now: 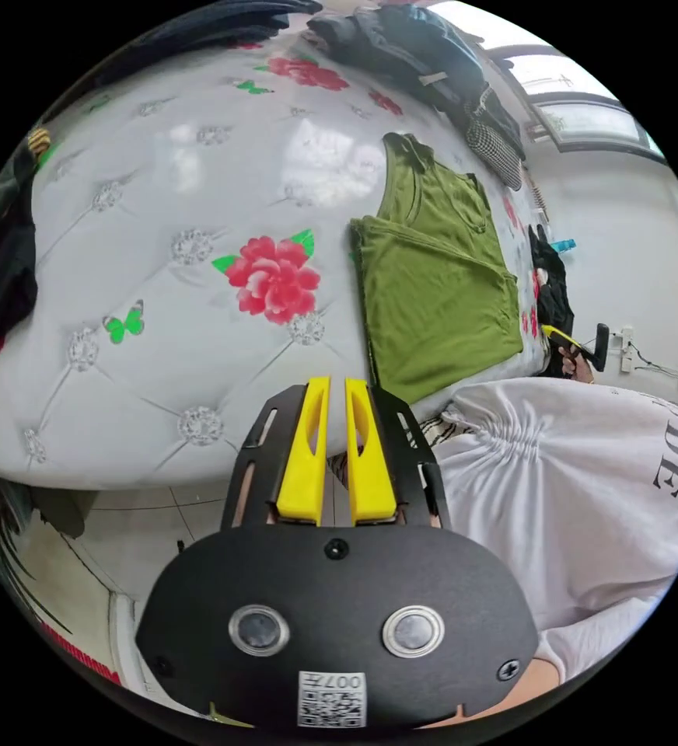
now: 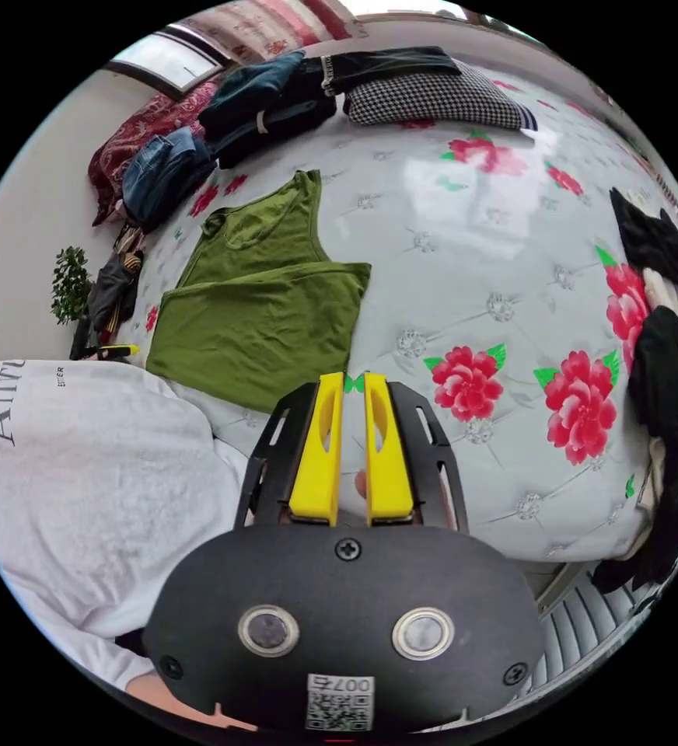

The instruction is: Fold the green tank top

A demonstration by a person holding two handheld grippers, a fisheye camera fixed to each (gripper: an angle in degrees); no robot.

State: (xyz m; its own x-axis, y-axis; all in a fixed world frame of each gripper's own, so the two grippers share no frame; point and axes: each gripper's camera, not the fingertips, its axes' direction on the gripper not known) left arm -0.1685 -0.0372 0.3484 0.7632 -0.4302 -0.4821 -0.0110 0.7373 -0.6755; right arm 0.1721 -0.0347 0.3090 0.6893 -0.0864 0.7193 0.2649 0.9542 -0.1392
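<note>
olive-green cotton tank top (image 1: 432, 287) | glossy white tufted bed cover (image 2: 463, 233), red flowers, green leaves and butterflies | black-and-white houndstooth cushion (image 2: 432, 97) | yellow-jawed black left gripper (image 1: 337, 388) | yellow-jawed black right gripper (image 2: 353, 385) | white sweatshirt (image 1: 572, 482), grey lettering

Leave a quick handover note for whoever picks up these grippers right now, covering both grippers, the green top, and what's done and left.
Left gripper: jaws nearly closed, holding nothing, off the bed's near edge.
Right gripper: the same, empty, above the bed edge.
Olive-green cotton tank top: lies flat on the white tufted floral bed cover, straps pointing away from the person, bottom part apparently folded up once across the body.
Left: the remaining folds; neither gripper touches the top.
</note>
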